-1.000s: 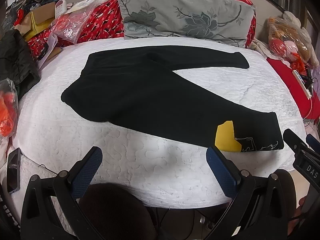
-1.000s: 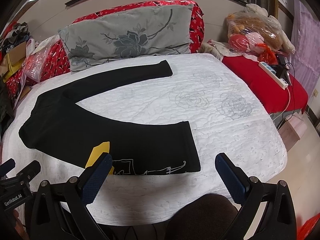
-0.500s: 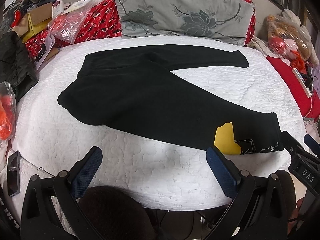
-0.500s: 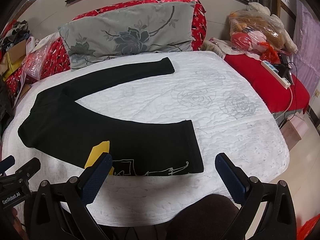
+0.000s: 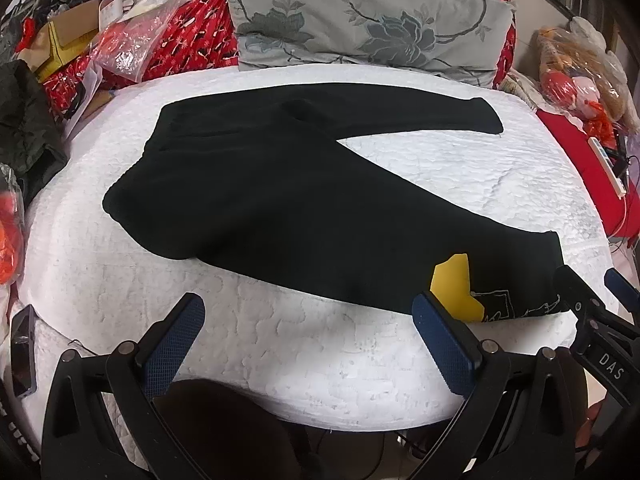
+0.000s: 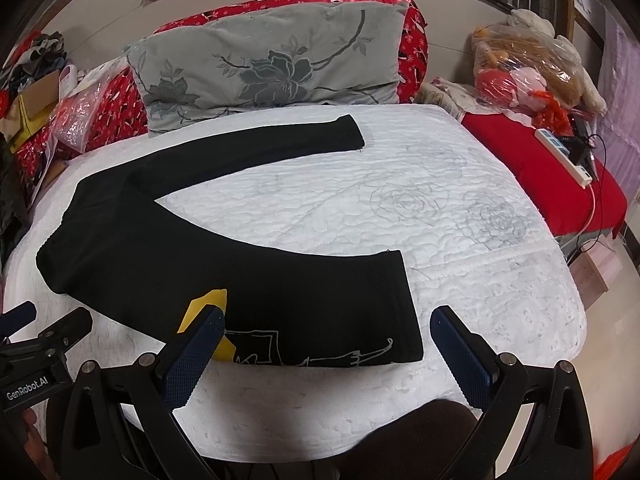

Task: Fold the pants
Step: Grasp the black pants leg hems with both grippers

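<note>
Black pants (image 5: 280, 200) lie flat on a white quilted bed (image 5: 100, 280), waist at the left, legs spread in a V to the right. The near leg has a yellow patch (image 5: 454, 286) and white line print by its cuff (image 6: 400, 304). The far leg's cuff (image 6: 348, 132) lies near the pillow. My left gripper (image 5: 308, 320) is open and empty, above the bed's front edge short of the near leg. My right gripper (image 6: 328, 332) is open and empty, its left pad over the yellow patch (image 6: 208, 304) and its gap spanning the near cuff. Each gripper shows at the edge of the other's view.
A grey floral pillow (image 5: 360, 20) leans on a red bolster (image 6: 416, 40) at the back. Bags and boxes (image 5: 72, 48) pile at the left. A phone (image 5: 22, 350) lies at the bed's left front. A red bench with a power strip (image 6: 564, 156) and bagged toys (image 6: 520, 68) stand right.
Both grippers have moved slightly forward toward the pants, so the near leg sits closer to them. Both stay open and empty. The pants have not moved.
</note>
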Demonstrator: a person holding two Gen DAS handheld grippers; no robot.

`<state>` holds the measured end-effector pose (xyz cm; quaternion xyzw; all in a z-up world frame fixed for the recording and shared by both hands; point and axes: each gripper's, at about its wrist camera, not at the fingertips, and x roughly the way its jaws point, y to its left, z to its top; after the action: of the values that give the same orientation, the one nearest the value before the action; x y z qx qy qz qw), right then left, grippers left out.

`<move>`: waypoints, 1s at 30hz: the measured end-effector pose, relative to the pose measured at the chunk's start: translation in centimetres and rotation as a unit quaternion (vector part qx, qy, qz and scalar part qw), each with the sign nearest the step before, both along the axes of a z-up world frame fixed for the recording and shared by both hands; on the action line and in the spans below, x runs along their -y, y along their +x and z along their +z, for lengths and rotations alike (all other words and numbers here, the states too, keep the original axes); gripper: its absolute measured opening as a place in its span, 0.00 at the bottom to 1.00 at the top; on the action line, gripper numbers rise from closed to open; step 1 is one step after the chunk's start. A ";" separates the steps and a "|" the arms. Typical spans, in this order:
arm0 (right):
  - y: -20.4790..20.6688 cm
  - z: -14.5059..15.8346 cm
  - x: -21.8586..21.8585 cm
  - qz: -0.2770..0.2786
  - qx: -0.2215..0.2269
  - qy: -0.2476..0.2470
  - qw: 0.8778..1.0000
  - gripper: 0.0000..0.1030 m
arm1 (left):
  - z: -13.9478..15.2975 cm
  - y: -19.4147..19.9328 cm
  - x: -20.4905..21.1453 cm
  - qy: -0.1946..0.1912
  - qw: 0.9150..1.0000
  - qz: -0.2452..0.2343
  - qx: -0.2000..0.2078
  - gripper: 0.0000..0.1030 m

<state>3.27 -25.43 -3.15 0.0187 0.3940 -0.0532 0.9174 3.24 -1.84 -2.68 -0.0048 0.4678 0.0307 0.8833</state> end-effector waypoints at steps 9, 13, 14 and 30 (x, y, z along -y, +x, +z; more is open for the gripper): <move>0.9 -0.6 0.0 0.005 -0.008 0.002 1.000 1.00 | -0.5 0.9 0.1 -0.001 1.000 0.002 -0.011 1.00; 1.5 -0.3 0.2 0.008 -0.005 0.003 1.000 1.00 | -0.2 1.9 -0.3 0.003 1.000 0.005 -0.012 1.00; 1.9 -0.1 0.5 0.009 -0.004 0.006 1.000 1.00 | 0.0 2.5 -0.6 0.006 1.000 0.008 -0.016 1.00; 26.1 3.7 6.7 0.048 -0.051 0.035 0.997 1.00 | 3.5 24.1 -21.6 -0.093 0.975 0.158 -0.125 1.00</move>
<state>29.34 -32.12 0.58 0.0290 0.4425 0.0037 0.8963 27.32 19.73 0.78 -0.1569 0.5687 0.1264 0.7975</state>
